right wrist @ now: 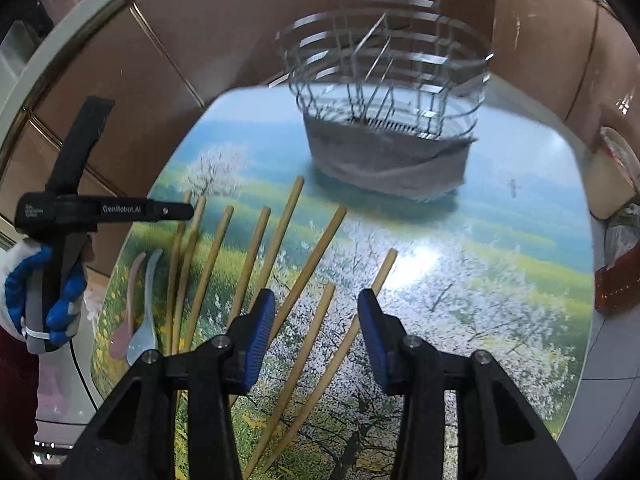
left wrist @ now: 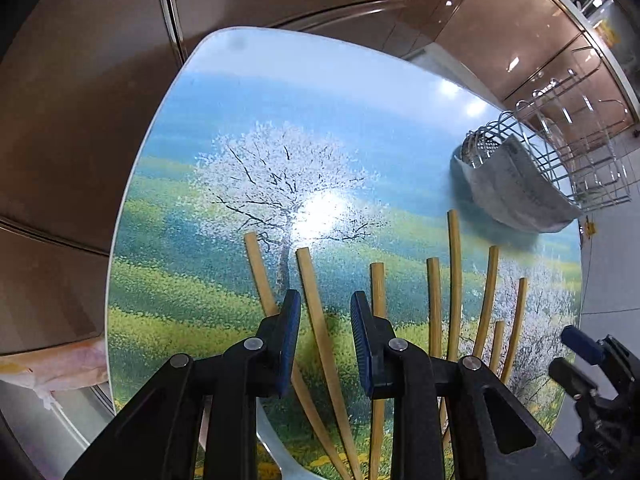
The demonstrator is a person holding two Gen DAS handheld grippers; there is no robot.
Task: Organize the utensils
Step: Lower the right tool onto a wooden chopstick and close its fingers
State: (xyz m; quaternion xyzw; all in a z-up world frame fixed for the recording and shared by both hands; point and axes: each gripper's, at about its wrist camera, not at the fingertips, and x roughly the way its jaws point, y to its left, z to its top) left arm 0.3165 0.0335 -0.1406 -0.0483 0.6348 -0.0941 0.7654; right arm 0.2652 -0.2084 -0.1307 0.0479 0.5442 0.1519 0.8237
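Table [right wrist: 500,216] with landscape print: bare at right of frame. Pale bamboo chopsticks [right wrist: 280,232] fanned at centre. Left tool [left wrist: 325,332] and right tool [right wrist: 316,334] part spread, pinching nothing.

A home kitchen: glossy brown cabinets [left wrist: 500,28], wire dish rack [right wrist: 392,92], landscape-printed table [left wrist: 304,128].

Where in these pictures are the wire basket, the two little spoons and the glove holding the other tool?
Wire basket [right wrist: 384,80]: right wrist view, on its wire side wall.
Pale blue spoon [right wrist: 140,342]: right wrist view, on its bowl.
Pink spoon [right wrist: 119,342]: right wrist view, on its bowl.
Gloved hand [right wrist: 60,300]: right wrist view, on its blue fingers.
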